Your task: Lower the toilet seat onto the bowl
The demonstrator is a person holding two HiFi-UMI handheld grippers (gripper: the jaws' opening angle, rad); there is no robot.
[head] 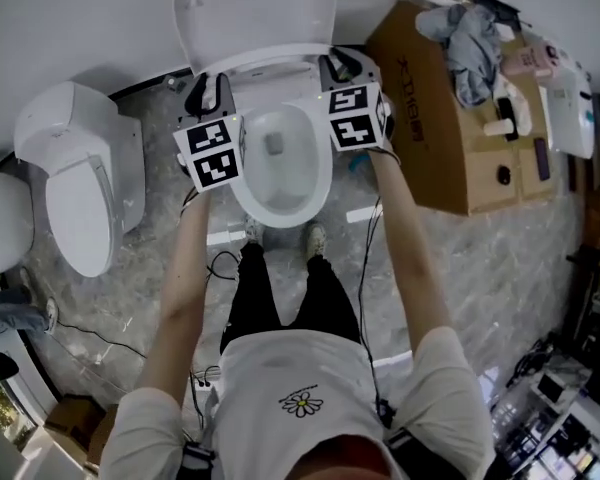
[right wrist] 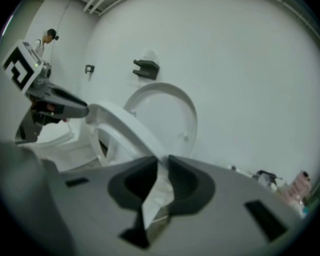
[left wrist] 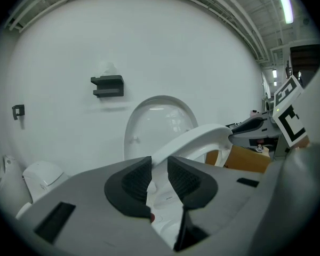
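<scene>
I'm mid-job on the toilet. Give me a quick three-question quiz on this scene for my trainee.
1. True or false: the toilet lid is raised.
2. What sits between the jaws of the left gripper? A) the toilet seat B) a cable C) nothing
3. Fill in: the cardboard box stands on the person's ____ side.

Key: 1 true; 2 A; 3 right.
</scene>
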